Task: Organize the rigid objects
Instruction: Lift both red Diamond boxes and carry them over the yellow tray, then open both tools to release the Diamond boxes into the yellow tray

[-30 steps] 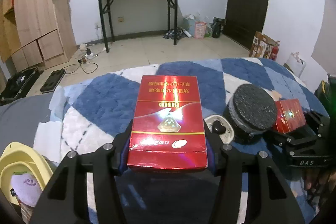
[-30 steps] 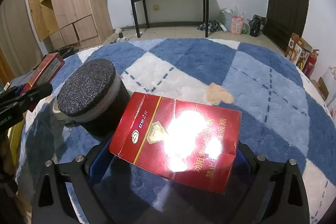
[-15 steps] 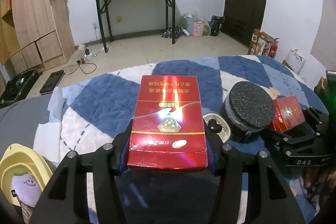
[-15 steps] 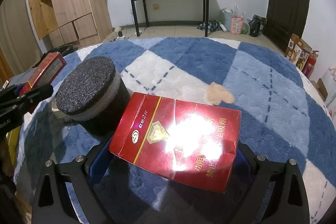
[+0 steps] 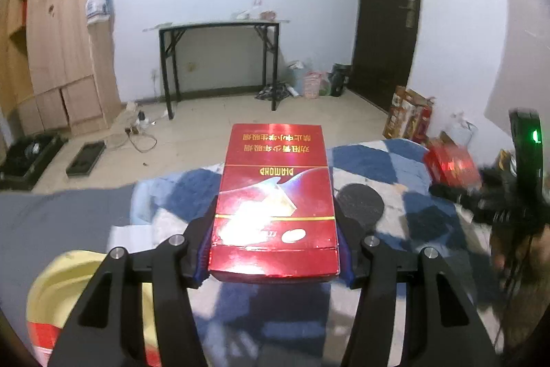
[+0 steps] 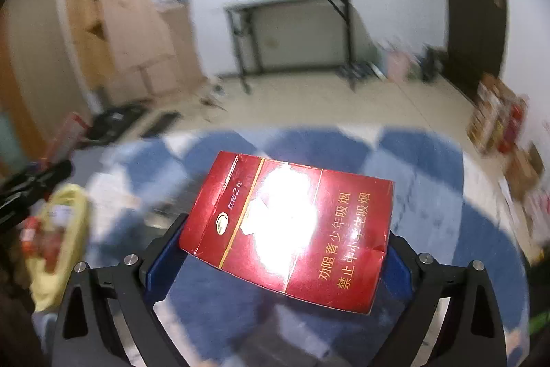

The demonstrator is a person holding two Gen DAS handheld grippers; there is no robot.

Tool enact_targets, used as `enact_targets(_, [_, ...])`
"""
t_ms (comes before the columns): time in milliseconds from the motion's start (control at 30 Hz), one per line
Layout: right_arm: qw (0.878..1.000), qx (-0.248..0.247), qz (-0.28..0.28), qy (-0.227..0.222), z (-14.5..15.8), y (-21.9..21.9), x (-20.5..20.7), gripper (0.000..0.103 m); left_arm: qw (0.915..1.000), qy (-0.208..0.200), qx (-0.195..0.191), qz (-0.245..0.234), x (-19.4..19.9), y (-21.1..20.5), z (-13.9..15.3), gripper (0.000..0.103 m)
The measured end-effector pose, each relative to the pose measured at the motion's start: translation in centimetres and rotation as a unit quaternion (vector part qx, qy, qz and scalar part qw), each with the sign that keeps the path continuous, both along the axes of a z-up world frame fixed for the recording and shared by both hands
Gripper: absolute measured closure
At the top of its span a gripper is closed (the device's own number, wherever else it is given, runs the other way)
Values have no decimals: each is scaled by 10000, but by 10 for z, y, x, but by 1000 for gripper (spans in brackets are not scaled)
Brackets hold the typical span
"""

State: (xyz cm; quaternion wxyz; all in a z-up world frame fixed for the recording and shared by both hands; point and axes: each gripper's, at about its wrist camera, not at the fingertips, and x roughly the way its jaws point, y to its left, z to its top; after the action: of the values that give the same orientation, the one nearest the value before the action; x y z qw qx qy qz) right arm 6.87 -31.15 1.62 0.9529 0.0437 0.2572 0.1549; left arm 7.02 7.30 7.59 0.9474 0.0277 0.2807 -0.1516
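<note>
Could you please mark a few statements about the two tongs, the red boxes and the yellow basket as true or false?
1. The left tongs hold a red box between their pads. True.
2. The right tongs are empty. False: they grip a second red box, turned at a slant.
3. Both boxes lie flat on the blue and white blanket. False: each is held in tongs above it.
4. A yellow basket shows at the lower left of the left wrist view. True.
5. A black table stands against the far wall. True.
</note>
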Motion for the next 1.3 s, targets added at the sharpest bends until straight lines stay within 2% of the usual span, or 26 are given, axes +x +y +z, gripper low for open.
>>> enact_targets(133, [9960,142,834,-286,27,21,-40,6,9977,-177,551,341,-56,43,29,46])
enact_targets(233, [9837,-110,1744,-424,32,69,-69,6,9920,-139,911,860,-95,82,31,46])
enact_targets(333, [9645,-401,2583,-377,34,121,-84,6,9849,-23,1019,1399,-119,120,22,46])
enact_targets(400, [9463,-751,3131,-286,34,166,-88,6,9820,105,897,1661,-132,141,9,46])
enact_targets(533, [9135,-1383,3819,-229,32,251,-84,6,9793,570,729,1798,-154,162,-30,46])
enact_targets(600, [9054,-1615,3925,-154,29,287,-71,6,9798,848,643,1695,-157,167,-49,46])
enact_targets(700, [9010,-1598,4029,187,28,328,-35,6,9795,1188,549,1534,-144,165,-78,46])
enact_targets(833, [8925,-1846,4096,405,24,390,-17,6,9795,1346,539,1400,-138,166,-97,46])
enact_targets(1133, [8896,-1916,4030,969,4,444,31,6,9778,1614,730,1121,-111,161,-127,46])
enact_targets(1300, [8829,-2209,3976,1164,-25,478,42,6,9789,1608,546,1139,-110,164,-129,46])
